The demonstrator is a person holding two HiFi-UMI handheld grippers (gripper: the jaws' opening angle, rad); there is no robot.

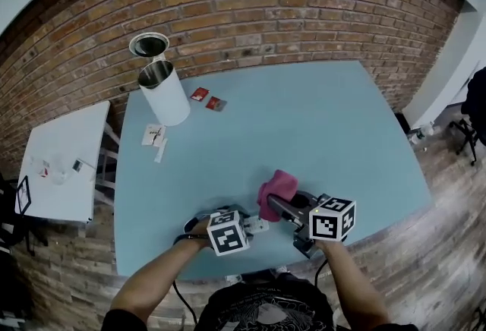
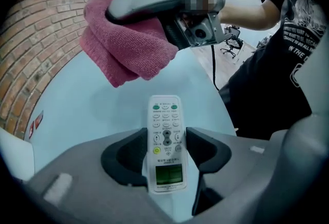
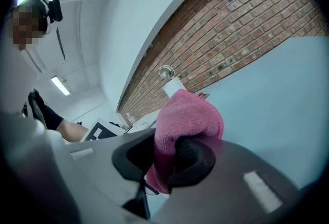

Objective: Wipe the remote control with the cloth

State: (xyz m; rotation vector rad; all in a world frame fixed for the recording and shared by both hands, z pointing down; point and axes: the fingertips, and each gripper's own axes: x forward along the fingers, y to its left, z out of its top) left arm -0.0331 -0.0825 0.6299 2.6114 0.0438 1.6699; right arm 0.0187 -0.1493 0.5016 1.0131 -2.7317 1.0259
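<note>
Light-blue tabletop (image 1: 304,124) = work surface, brick wall behind. Far left: white side table (image 1: 64,162), outside the work area. On the tabletop's far-left corner: white cylindrical can w/ metal liner (image 1: 163,92), two small red packets (image 1: 207,99), white paper slips (image 1: 154,136). All are well apart from both grippers.

Left gripper (image 2: 165,150): jaws are closed against the long sides of the slim white remote control w/ grey buttons and green display (image 2: 165,130). The remote is grasped, not lying free. Its long axis runs straight along the jaws: display end back in the throat, button end sticking out fwd and down toward the tabletop. Button face is exposed. Whether the tip touches the tabletop cannot be told.

Pink folded terry cloth (image 3: 187,115): clenched in the right gripper (image 3: 165,159), a thick wad bulging past the tips.

Key relation: in the left gripper view the cloth hangs above and beyond the button end, offset left, near but w/ a visible gap. Judgement: the right gripper must bring the wad down onto the button face, then stroke along the long axis. The left gripper acts as holder only.

Room: both grippers sit over the near edge, approx. mid-width. Open tabletop lies ahead and to the right, w/ the right edge well apart. Risk: pressure on the free end may lever the remote in the jaws.
</note>
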